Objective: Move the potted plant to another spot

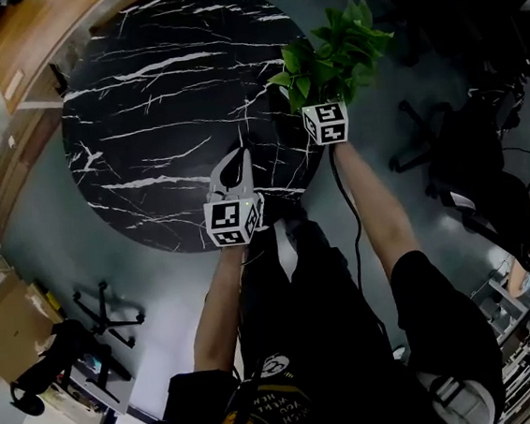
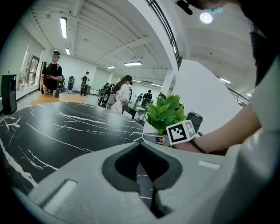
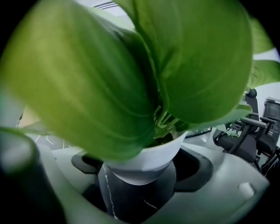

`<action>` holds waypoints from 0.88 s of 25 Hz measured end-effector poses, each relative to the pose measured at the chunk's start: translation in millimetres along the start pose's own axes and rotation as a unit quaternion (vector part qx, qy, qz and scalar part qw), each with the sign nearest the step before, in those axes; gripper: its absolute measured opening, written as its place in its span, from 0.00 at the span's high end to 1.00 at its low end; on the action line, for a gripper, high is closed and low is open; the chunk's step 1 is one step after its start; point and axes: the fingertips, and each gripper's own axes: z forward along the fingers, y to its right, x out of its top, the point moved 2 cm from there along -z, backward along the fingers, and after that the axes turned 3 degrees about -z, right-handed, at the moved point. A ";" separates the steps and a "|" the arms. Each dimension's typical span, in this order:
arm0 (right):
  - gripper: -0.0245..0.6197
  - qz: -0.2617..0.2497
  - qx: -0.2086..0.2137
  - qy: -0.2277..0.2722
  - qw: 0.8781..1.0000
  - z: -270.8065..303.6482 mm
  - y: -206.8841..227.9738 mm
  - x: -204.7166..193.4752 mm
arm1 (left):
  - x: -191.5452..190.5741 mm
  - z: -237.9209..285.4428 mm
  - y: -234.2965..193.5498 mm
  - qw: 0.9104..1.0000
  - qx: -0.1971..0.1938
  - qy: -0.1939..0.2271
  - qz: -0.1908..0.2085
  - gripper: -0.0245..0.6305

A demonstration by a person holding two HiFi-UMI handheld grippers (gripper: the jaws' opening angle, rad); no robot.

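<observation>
The potted plant, green leaves in a small white pot, stands at the right edge of the round black marble table. My right gripper reaches under the leaves, one jaw on each side of the pot. Seen from the right gripper view, the white pot sits between the jaws of the right gripper and big leaves fill the picture. In the left gripper view the plant is at mid-right. My left gripper hovers over the table's near edge, shut and empty.
Dark office chairs stand close to the right of the table, and another chair base lies at lower left. A wooden surface runs along the top left. Several people stand far behind the table.
</observation>
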 end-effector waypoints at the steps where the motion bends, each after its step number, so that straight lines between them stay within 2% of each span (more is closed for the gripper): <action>1: 0.20 -0.001 0.001 0.002 1.000 1.9 0.6 1.6 | 0.1 0.0 -0.3 1.000 -0.001 -0.002 0.000 0.96; 8: 0.19 0.002 0.026 -0.013 1.000 0.8 -4.0 -4.8 | -4.5 1.5 5.5 1.000 -0.010 -0.012 -0.010 0.96; 13: 0.20 0.013 0.017 -0.044 0.999 -31.8 -17.1 -27.7 | -7.4 -1.2 11.8 1.000 -0.010 -0.014 -0.011 0.96; 14: 0.24 0.021 0.016 -0.053 0.998 -46.5 -22.4 -35.5 | -8.8 -2.2 14.1 1.000 -0.009 -0.017 -0.012 0.96; 15: 0.34 0.030 0.016 -0.063 0.997 -64.5 -29.1 -42.9 | -11.5 -3.2 16.6 1.000 -0.008 -0.023 -0.013 0.96; 17: 0.73 0.048 0.023 -0.079 0.995 -110.0 -47.0 -51.5 | -19.3 -7.0 23.4 0.999 -0.005 -0.042 -0.014 0.96; 18: 0.87 0.055 0.029 -0.081 0.995 -135.5 -56.6 -51.0 | -21.1 -11.1 29.0 0.999 -0.003 -0.047 -0.013 0.96; 19: 0.95 0.064 0.036 -0.079 0.994 -161.0 -65.7 -47.3 | -20.0 -17.1 37.0 0.999 -0.001 -0.048 -0.010 0.96; 22: 0.96 0.097 0.056 -0.064 0.992 -231.5 -91.4 -29.7 | -6.7 -47.0 75.6 0.999 -0.011 -0.042 0.006 0.96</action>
